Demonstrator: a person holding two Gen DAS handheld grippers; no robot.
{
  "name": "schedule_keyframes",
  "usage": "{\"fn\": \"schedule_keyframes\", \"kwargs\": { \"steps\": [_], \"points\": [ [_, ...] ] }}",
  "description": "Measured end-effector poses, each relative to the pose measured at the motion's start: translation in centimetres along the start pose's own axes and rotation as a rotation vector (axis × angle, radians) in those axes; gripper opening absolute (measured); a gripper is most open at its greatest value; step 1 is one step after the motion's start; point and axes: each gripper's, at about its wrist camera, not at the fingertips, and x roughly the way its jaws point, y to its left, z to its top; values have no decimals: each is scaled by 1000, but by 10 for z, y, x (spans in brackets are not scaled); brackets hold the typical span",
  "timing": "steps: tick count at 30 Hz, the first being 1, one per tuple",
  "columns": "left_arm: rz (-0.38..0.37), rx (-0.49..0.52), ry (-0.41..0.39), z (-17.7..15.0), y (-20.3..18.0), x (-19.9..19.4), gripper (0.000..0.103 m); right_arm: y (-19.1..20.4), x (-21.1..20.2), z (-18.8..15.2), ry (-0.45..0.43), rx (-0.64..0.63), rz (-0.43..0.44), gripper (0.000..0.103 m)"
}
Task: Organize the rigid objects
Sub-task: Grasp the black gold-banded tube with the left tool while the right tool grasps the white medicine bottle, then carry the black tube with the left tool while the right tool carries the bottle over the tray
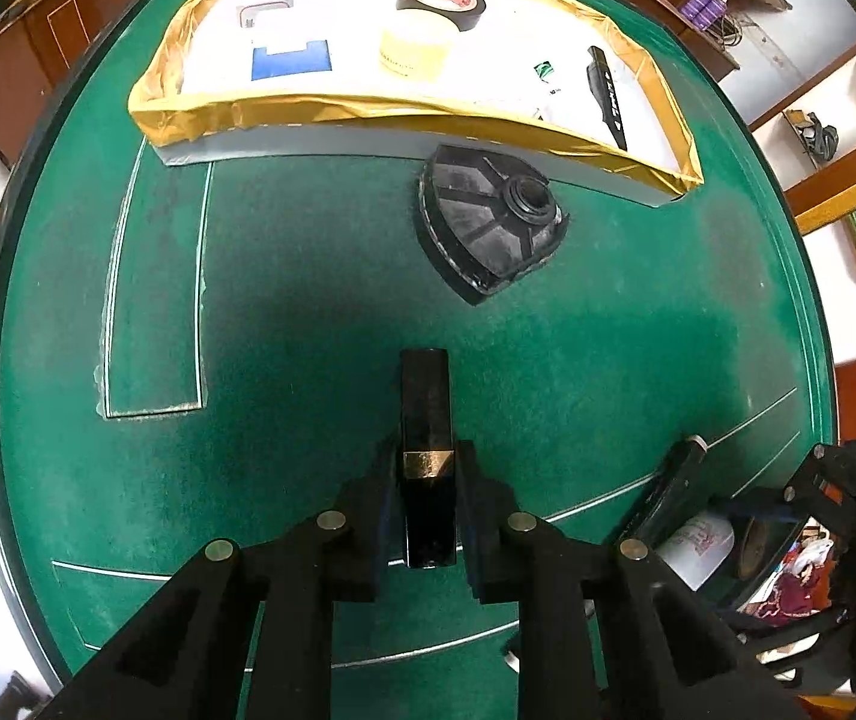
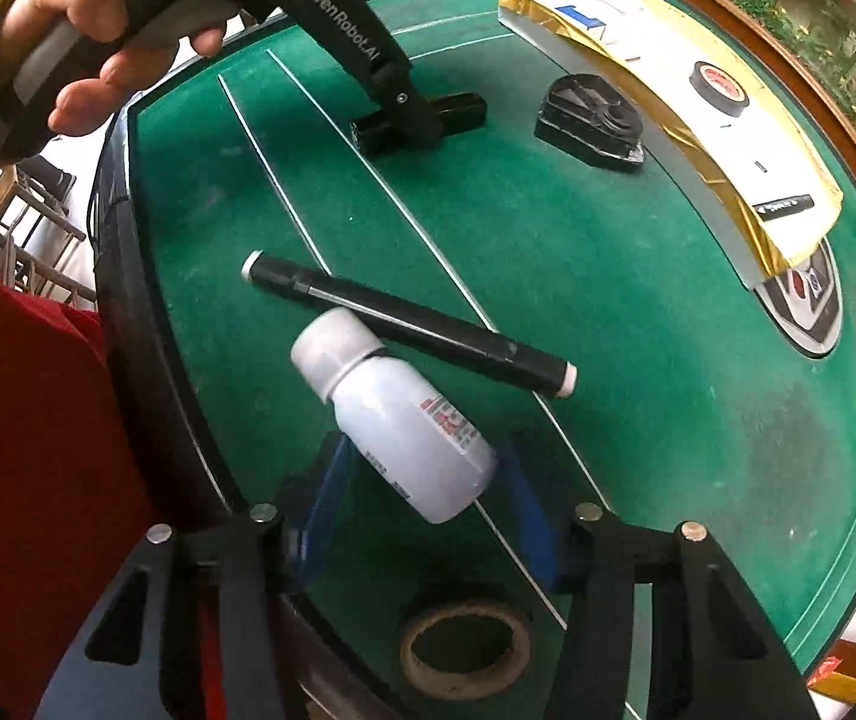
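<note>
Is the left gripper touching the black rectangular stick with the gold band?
Touching. The left wrist view shows the left gripper closed on the black rectangular stick with the gold band, pads against both sides.

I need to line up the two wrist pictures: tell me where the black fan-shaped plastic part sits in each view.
Left wrist: fan-shaped part lies right of centre on the green table, just below the gold-edged tray.
Right wrist: fan-shaped part lies upper right, left of the tray.
Shared landmark: black tape roll in the tray.

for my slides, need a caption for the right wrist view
Right gripper jaws straddle a lying white bottle on the green table.
</note>
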Motion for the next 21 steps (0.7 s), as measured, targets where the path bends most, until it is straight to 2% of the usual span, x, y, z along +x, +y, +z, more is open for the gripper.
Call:
{"fn": "schedule_keyframes", "kwargs": {
  "steps": [4,5,6,7,9,10,11,12,14,16,21],
  "points": [
    [4,1,5,2,-5,3,19,3,6,5,16,-5,11,50],
    [5,3,6,2,-5,3,19,5,6,5,19,-11,9,52],
    [10,6,7,3,-6,3,19,8,7,6,18,-19,8,59],
    [16,11,8,4,-7,3,19,11,8,8,14,-27,8,62],
    [32,23,12,7,-10,4,19,19,11,12,14,-43,0,62],
    [39,32,11,8,-11,5,18,22,15,14,24,-48,-11,60],
    [43,39,10,10,-13,5,18,24,17,16,30,-46,-7,47],
    [46,46,8,10,-14,5,18,28,18,14,35,-43,-7,41],
    [50,53,3,10,-16,6,18,31,18,13,29,-35,-10,39],
    [42,39,-2,9,-15,5,18,30,16,11,29,-12,24,39],
    [-24,6,-33,12,-10,-8,18,13,-5,2,-31,103,114,39]
  ]
}}
